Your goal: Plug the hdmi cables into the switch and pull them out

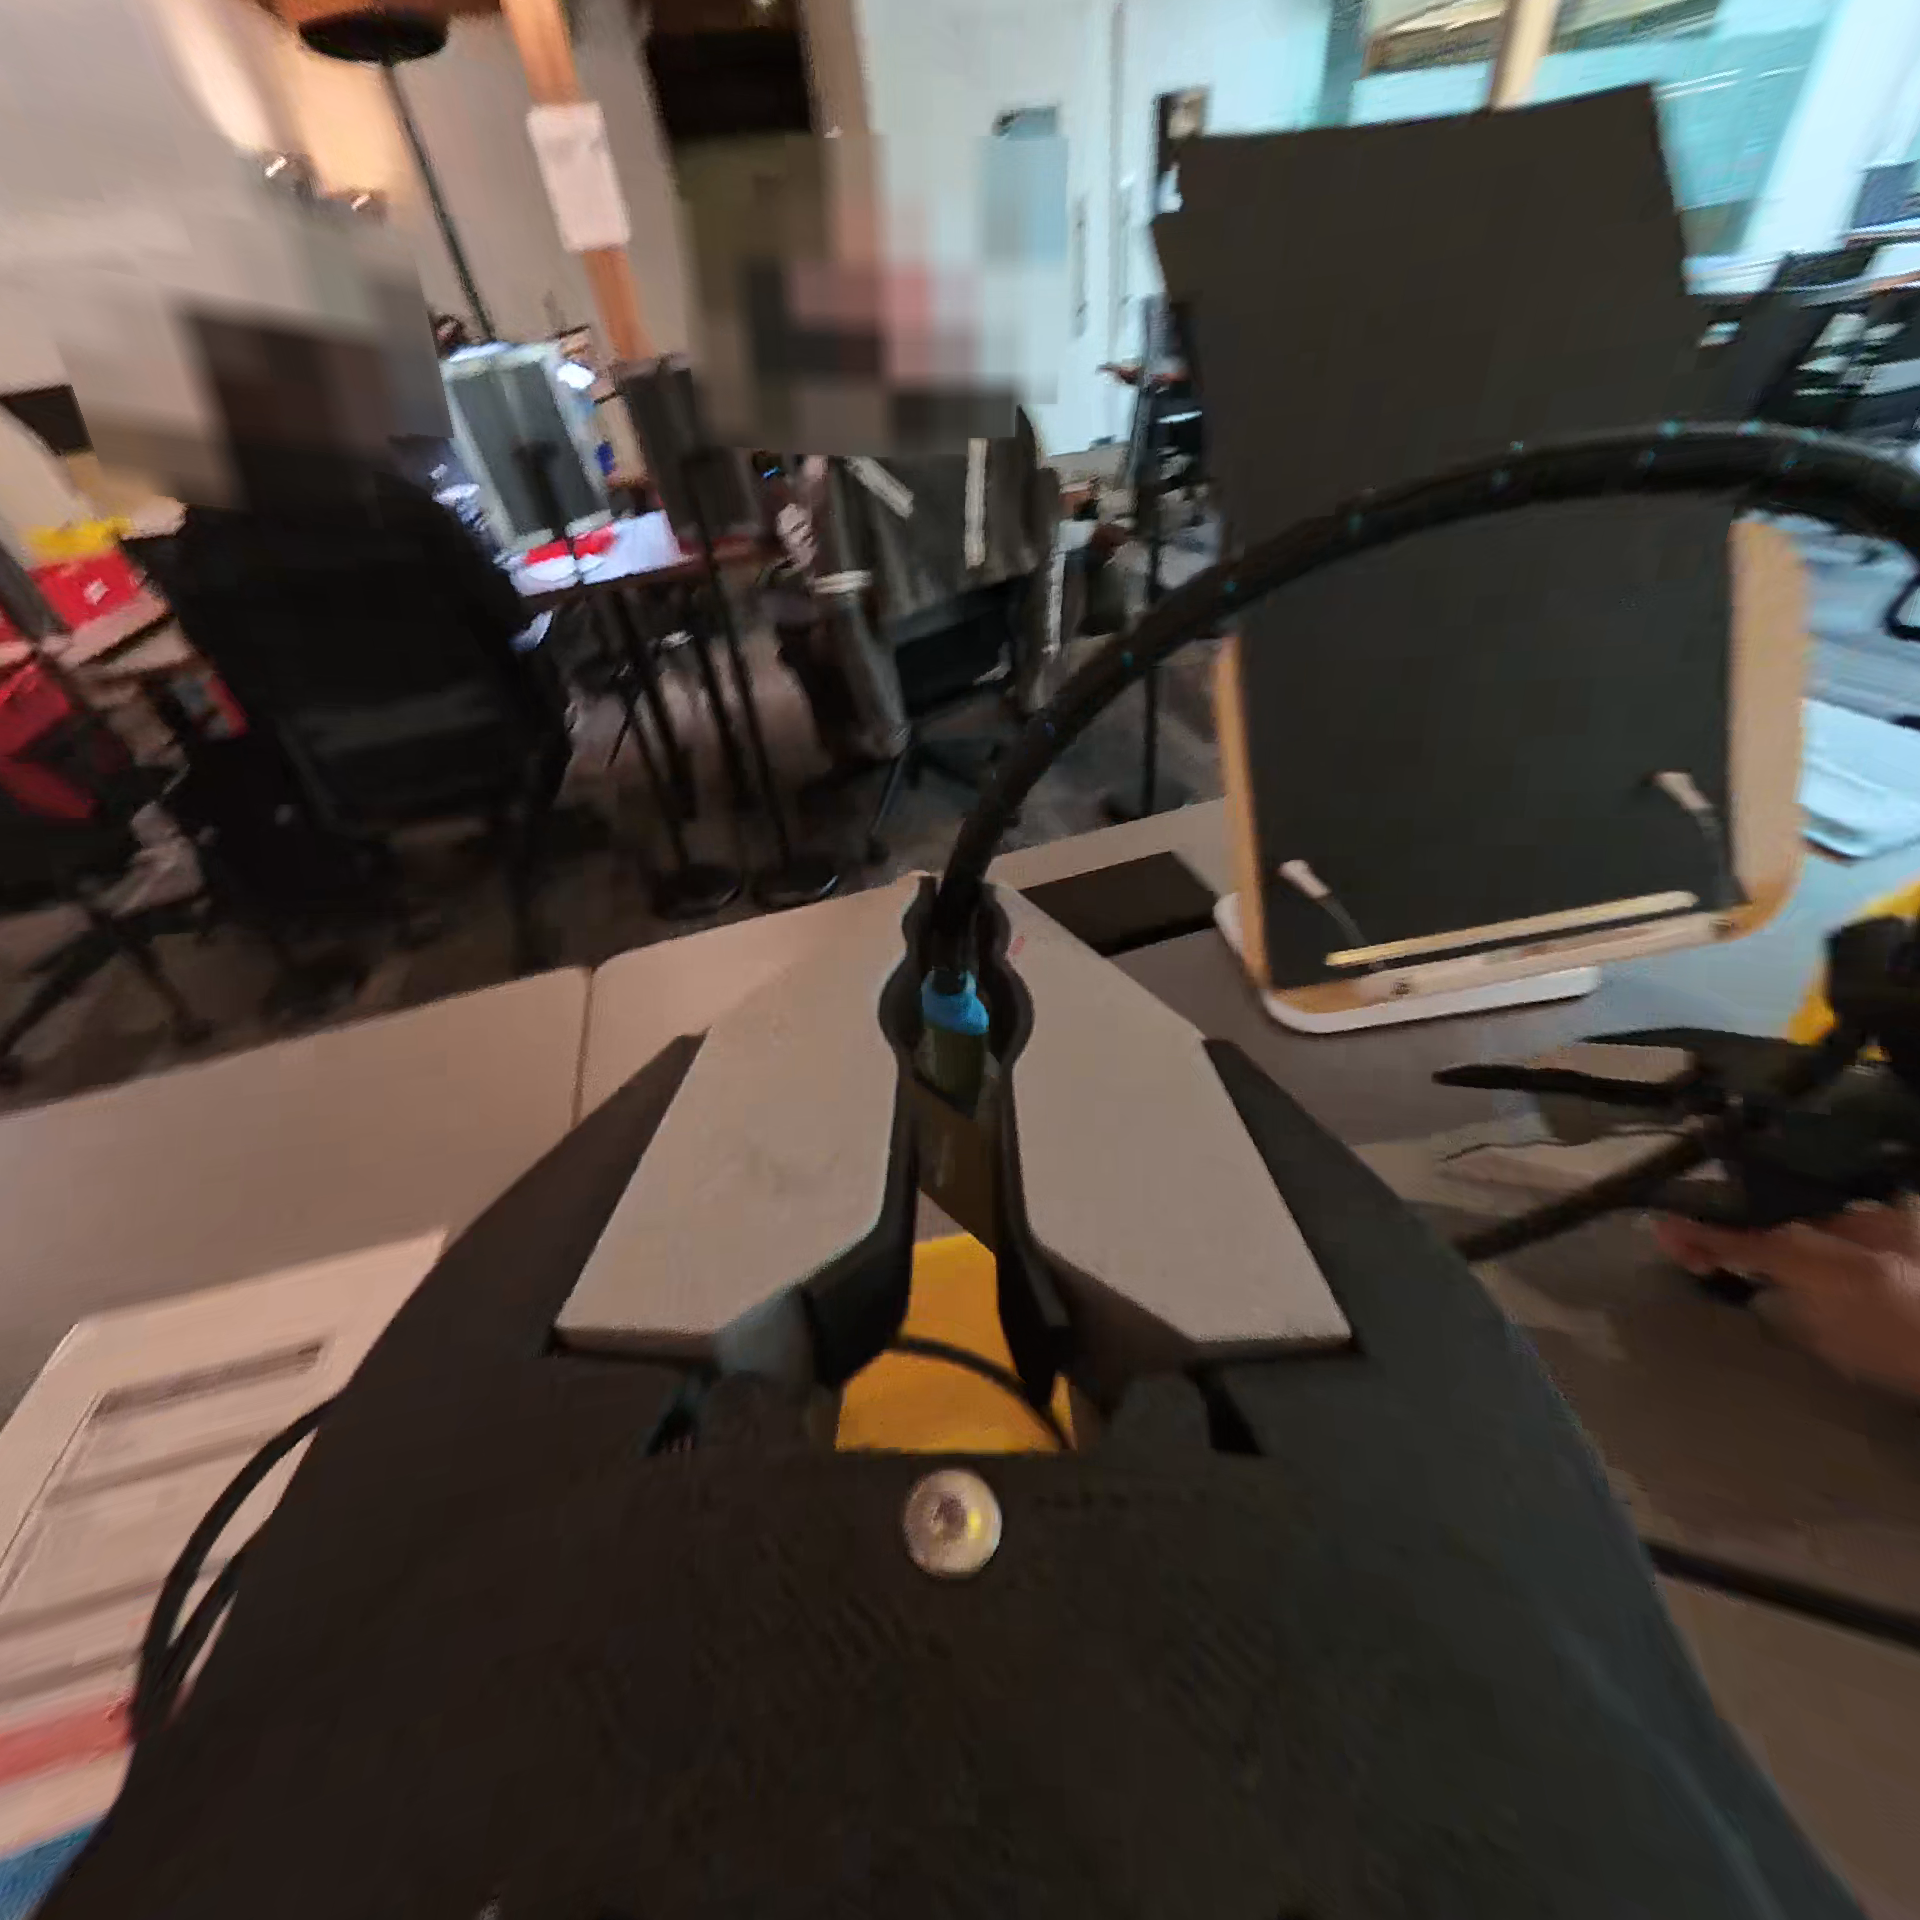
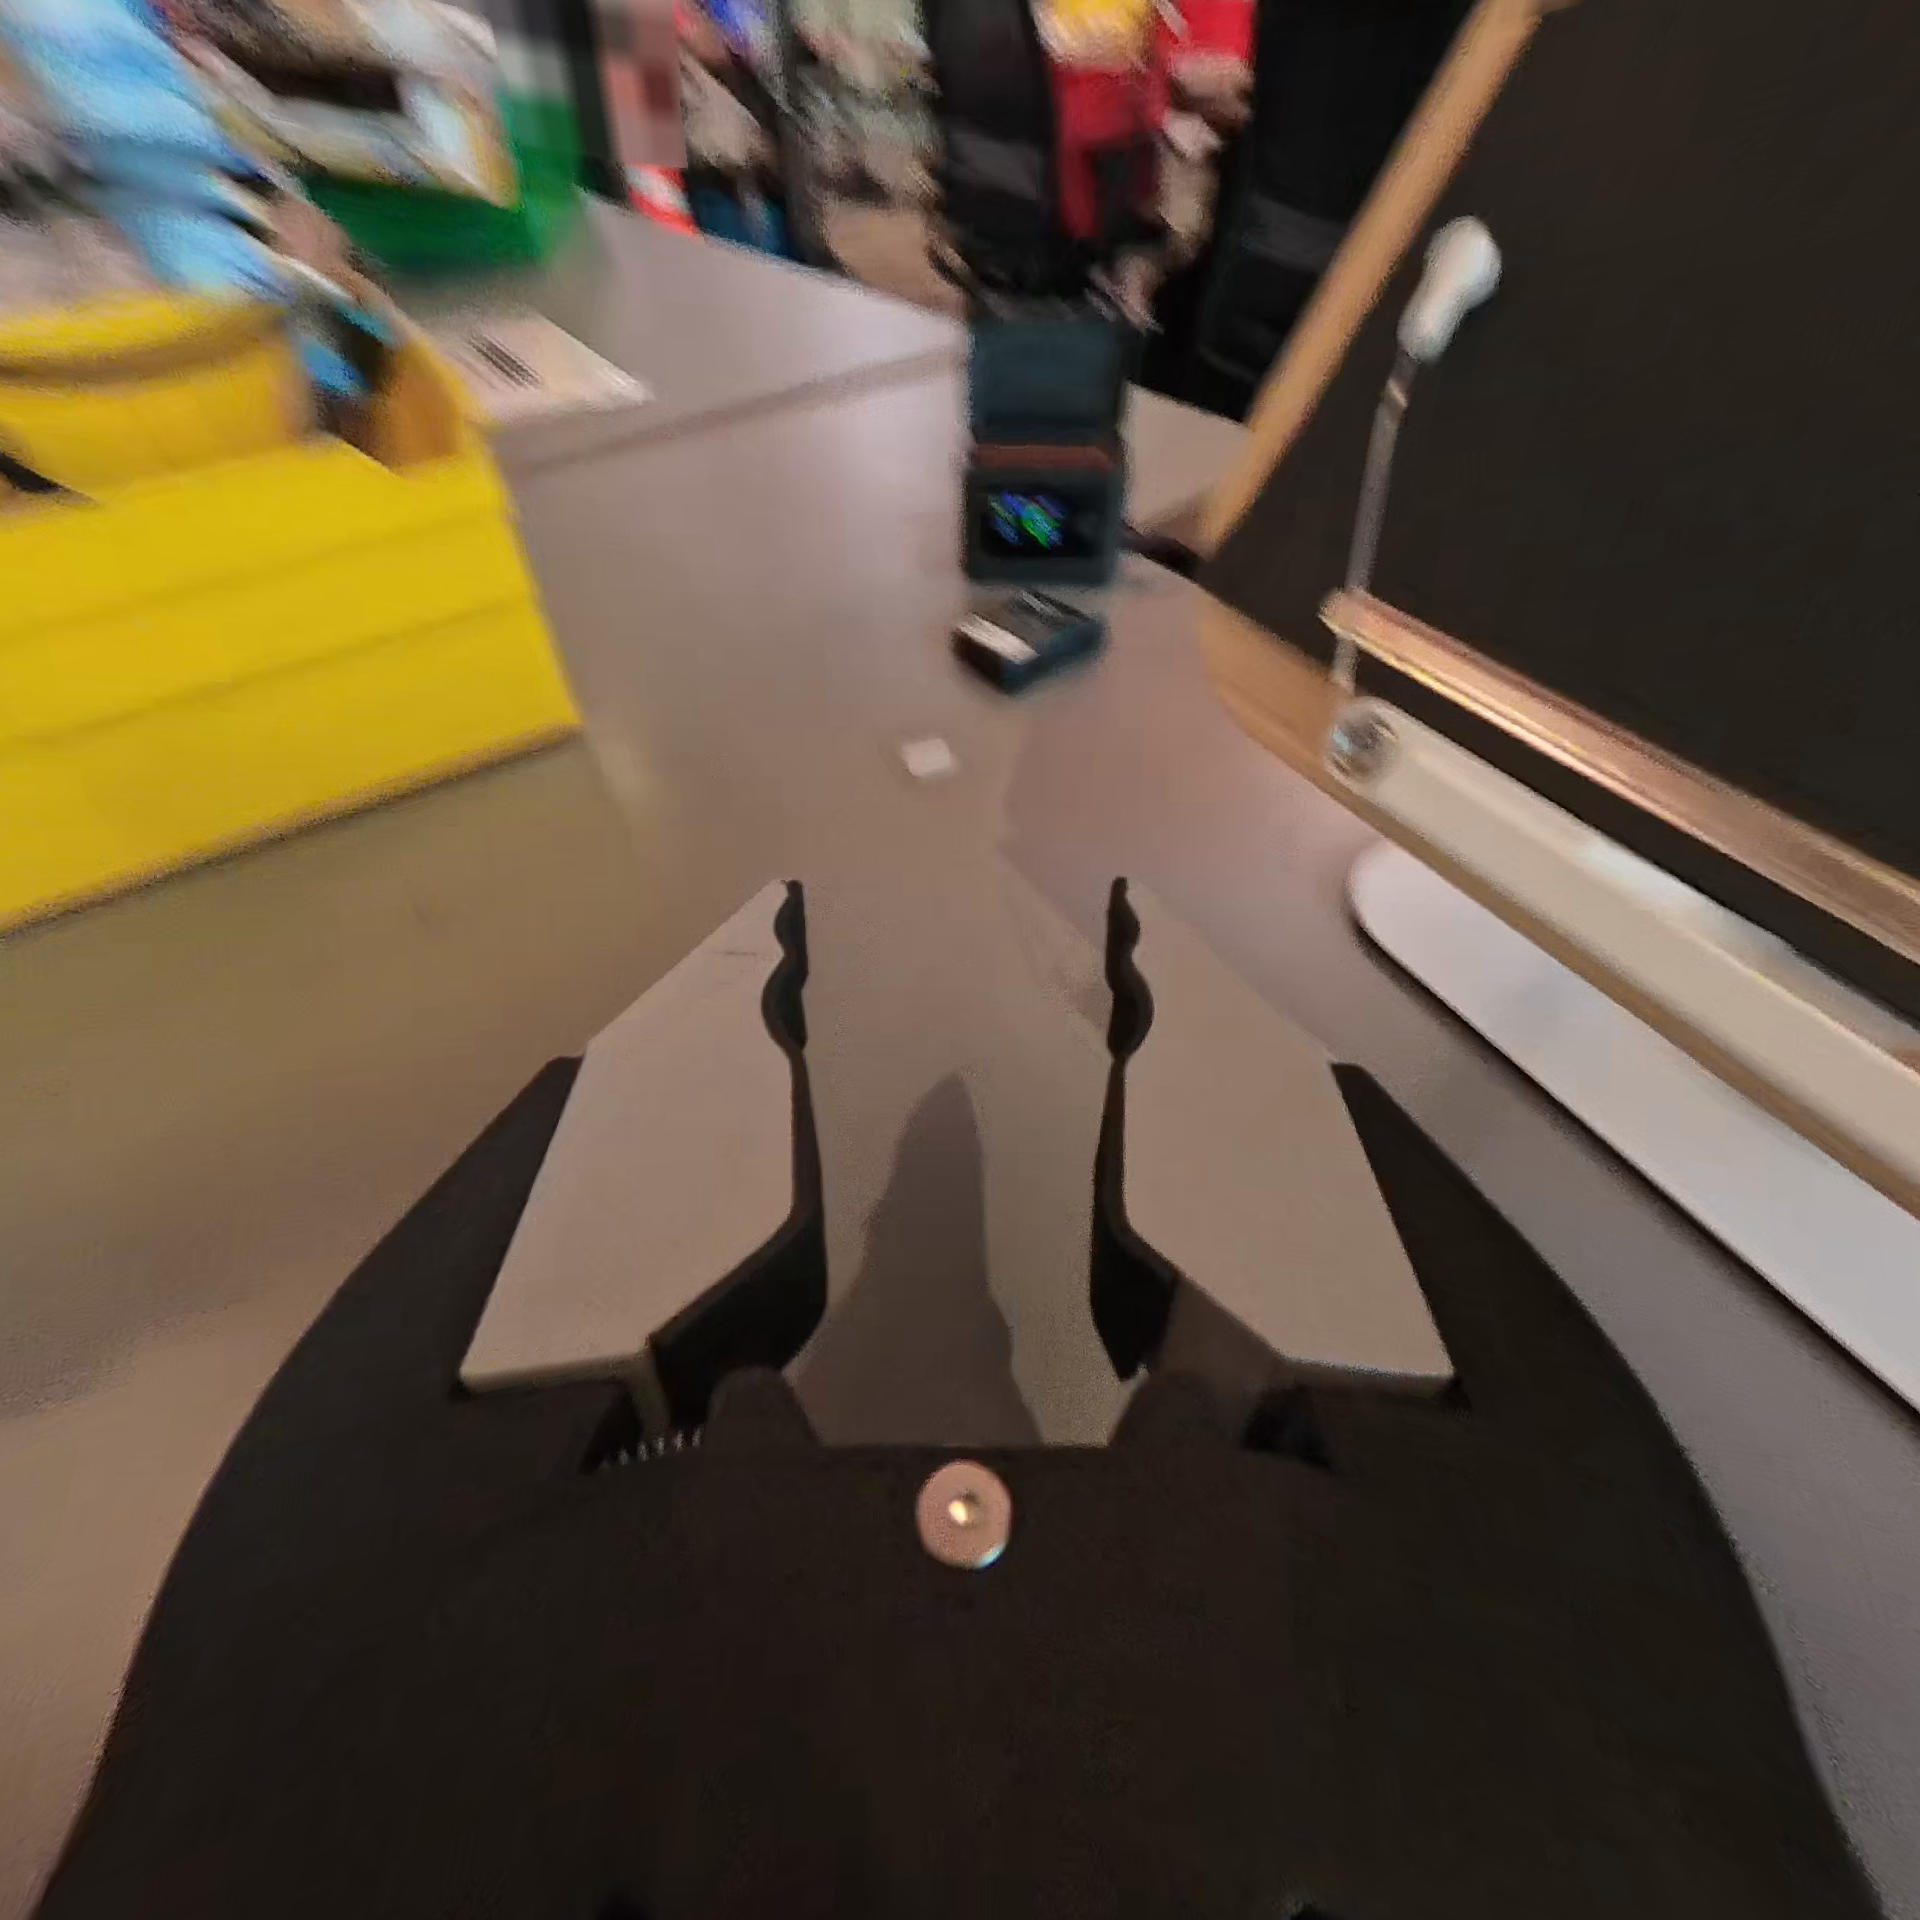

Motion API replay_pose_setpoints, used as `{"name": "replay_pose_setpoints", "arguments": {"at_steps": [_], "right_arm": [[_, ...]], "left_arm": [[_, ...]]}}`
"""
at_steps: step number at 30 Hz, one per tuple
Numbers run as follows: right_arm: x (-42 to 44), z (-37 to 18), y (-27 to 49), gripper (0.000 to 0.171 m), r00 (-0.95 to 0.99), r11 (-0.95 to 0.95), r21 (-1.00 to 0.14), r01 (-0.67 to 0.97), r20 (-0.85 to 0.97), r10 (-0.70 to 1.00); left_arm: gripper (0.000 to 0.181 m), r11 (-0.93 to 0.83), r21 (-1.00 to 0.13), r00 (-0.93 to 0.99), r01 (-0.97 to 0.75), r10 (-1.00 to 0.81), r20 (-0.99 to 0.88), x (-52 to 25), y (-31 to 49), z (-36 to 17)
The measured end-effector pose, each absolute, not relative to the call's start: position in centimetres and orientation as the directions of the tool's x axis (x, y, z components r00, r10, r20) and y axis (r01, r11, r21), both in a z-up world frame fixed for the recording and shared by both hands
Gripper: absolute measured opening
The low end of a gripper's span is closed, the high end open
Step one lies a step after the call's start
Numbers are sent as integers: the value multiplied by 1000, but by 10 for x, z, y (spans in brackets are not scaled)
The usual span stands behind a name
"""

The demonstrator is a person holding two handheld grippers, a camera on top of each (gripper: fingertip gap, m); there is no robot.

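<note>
Grey, flat-faced fingers [image 1: 764,1164] on the left gripper [image 1: 954,997] are nearly closed, clamped on an HDMI plug [image 1: 951,1049]: dark rectangular shell w/ a blue collar at the cable end. Plug sits in the scalloped notch near the tips, tilted slightly, lifted clear of the table [image 1: 260,1122]. Its cable [image 1: 1195,613], black braided sleeve w/ small blue flecks, leaves the tips and arcs up and to the right, out of frame. Gripper body is matte black, ribbed print texture, 1 bright screw at centre.

Right gripper [image 2: 954,914] stands open: wide gap between its 2 grey fingers [image 2: 644,1195], nothing held, bare table showing through. Inner edges are black and wavy near the tips. In the left wrist view the same gripper [image 1: 1766,1122] shows at far right, low over the table, w/ a hand [image 1: 1829,1288] behind it; blurred.

Table is smooth grey w/ a seam across it. Open room lies ahead of the right gripper. To its right, close by, a black board [image 2: 1662,416] w/ pale wood edge leans on a white base [image 2: 1558,1091]; metal rail along its lower edge. Left side: a yellow bin [image 2: 260,644], hard square corner. Farther ahead, a small dark box-shaped device [image 2: 1039,468] w/ a lit face and a small flat dark item [image 2: 1023,639] in front; too blurred to tell if either is the switch.
</note>
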State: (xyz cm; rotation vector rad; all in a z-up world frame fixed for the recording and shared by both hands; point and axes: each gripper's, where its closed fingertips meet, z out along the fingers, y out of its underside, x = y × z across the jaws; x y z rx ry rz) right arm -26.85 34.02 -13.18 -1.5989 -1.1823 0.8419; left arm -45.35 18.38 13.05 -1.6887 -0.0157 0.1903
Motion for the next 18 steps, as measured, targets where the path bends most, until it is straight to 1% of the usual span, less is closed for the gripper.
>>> {"name": "replay_pose_setpoints", "arguments": {"at_steps": [2,3,4,5,7,9,10,13,15,17,18], "right_arm": [[-274,-105,311,62,111,-102,-981,166,-84,990],[-273,-92,299,68,25,-111,-988,104,-109,994],[-271,-82,291,68,-30,-116,-992,55,-118,993],[-268,-74,286,69,-61,-117,-993,20,-118,991],[-261,-60,274,77,-126,-103,-994,-34,-98,987],[-254,-49,262,87,-178,-85,-994,-76,-70,981],[-252,-45,258,88,-184,-71,-994,-85,-54,981],[-252,-45,258,82,-117,-2,-998,-70,6,993],[-257,-54,267,77,-47,37,-999,-18,38,998],[-260,-67,281,52,38,68,-996,56,70,997],[-261,-76,290,51,90,67,-992,110,77,993]], "left_arm": [[4,-112,-987,993,-116,21,-119,-411,198,132],[4,-116,-987,994,-109,-41,-105,-386,207,125],[4,-125,-986,991,-111,-90,-101,-364,216,115],[4,-129,-983,986,-128,-119,-113,-344,224,104],[4,-135,-979,981,-152,-145,-132,-312,242,80],[4,-147,-981,978,-124,-186,-96,-284,259,55],[5,-158,-981,975,-110,-207,-76,-272,267,43],[6,-196,-976,970,-90,-238,-41,-248,288,13],[6,-203,-977,964,-65,-267,-9,-233,297,3],[7,-200,-977,959,-68,-282,-10,-225,303,-3],[7,-194,-979,955,-60,-297,1,-222,305,-4]]}}
